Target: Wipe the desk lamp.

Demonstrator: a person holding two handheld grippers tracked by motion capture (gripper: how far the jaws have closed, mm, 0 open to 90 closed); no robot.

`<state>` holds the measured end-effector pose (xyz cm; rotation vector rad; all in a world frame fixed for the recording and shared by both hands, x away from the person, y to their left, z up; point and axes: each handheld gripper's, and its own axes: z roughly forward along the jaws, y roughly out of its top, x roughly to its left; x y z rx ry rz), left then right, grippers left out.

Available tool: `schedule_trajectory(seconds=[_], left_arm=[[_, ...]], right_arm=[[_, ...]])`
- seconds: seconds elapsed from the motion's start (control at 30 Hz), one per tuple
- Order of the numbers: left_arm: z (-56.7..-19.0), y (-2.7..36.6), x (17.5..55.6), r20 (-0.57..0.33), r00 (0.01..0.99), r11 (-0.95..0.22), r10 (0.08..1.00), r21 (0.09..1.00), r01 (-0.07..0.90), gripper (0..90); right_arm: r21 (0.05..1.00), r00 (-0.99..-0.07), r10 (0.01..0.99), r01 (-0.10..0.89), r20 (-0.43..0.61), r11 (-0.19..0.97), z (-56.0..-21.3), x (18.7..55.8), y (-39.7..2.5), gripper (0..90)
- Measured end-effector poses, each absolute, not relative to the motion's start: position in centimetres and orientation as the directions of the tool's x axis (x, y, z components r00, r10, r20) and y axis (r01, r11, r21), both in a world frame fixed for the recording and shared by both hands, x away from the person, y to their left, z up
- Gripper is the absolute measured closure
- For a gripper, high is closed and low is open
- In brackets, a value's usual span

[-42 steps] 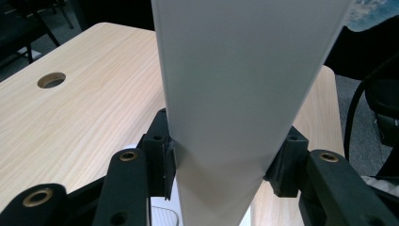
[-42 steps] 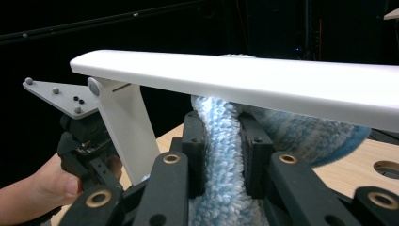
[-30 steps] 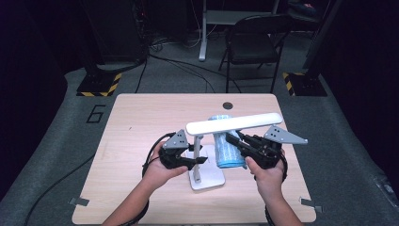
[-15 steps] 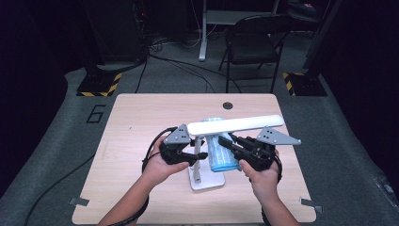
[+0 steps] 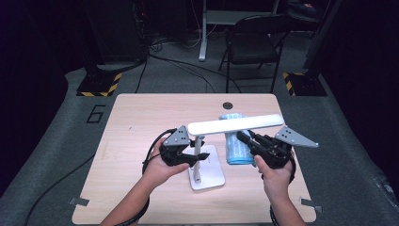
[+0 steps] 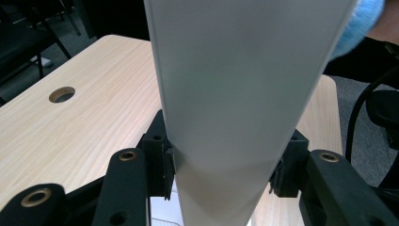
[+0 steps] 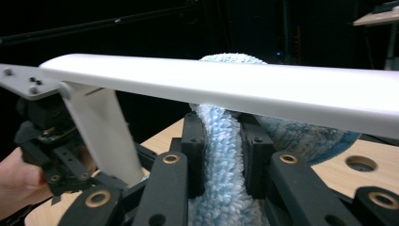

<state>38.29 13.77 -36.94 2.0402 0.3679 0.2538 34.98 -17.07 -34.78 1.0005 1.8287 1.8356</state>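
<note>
A white desk lamp stands on the wooden table (image 5: 141, 122), its flat base (image 5: 209, 176) near the front middle. Its long head bar (image 5: 235, 125) runs left to right above. My left gripper (image 5: 200, 157) is shut on the lamp's upright stem (image 6: 230, 94), one jaw on each side of it. A blue fluffy cloth (image 5: 234, 146) lies under the right half of the head bar. My right gripper (image 5: 244, 139) is shut on this cloth (image 7: 219, 136), just beneath the head bar (image 7: 235, 84). The stem (image 7: 101, 127) and the left gripper (image 7: 51, 141) stand at the left of the right gripper view.
A round cable hole (image 5: 227, 105) sits near the table's far edge. A black cable (image 5: 149, 157) loops from the left gripper over the table. A folding chair (image 5: 254, 47) stands on the floor beyond the table.
My right gripper has shifted slightly to the right with the blue cloth under the head bar. The left gripper has stayed shut on the stem, and the lamp has barely moved.
</note>
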Motion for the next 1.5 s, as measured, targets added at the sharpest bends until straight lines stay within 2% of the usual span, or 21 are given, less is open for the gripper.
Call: schedule_trajectory(seconds=[0.1,0.23,0.53,0.67,0.87,1.0,1.23,1.5], left_arm=[[-37.0,13.6,38.3,0.024,0.927,-0.441,0.374,0.884,0.155,52.3],[-37.0,13.8,38.3,0.021,0.929,-0.445,0.37,0.882,0.157,52.4],[-37.0,13.7,38.3,0.027,0.926,-0.442,0.377,0.884,0.154,52.4],[-37.1,13.7,38.2,0.023,0.924,-0.435,0.381,0.886,0.157,52.4],[-37.1,13.7,38.3,0.024,0.924,-0.439,0.381,0.884,0.158,52.4],[-37.1,13.7,38.3,0.022,0.925,-0.436,0.381,0.886,0.158,52.4],[-37.1,13.7,38.2,0.024,0.924,-0.44,0.381,0.884,0.159,52.4],[-37.2,13.7,38.2,0.022,0.924,-0.434,0.381,0.887,0.158,52.4]], right_arm=[[0.961,-0.67,0.696,0.248,0.26,-0.12,-34.9,34.9,-17.6,75.2],[0.972,-0.685,0.696,0.216,0.215,-0.089,-34.5,34.4,-16.5,75.1],[0.981,-0.769,0.615,0.19,0.174,-0.039,-33.8,33.5,-13.0,75.1],[0.983,-0.774,0.612,0.178,0.161,-0.034,-33.8,33.6,-12.8,75.1],[0.981,-0.722,0.671,0.188,0.166,-0.041,-34.2,34.0,-15.2,75.1],[0.964,-0.662,0.708,0.24,0.245,-0.11,-34.7,34.6,-18.4,75.1],[0.957,-0.576,0.771,0.246,0.271,-0.153,-35.3,35.1,-22.2,75.1],[0.952,-0.516,0.807,0.252,0.286,-0.176,-35.4,35.8,-24.3,75.1]])
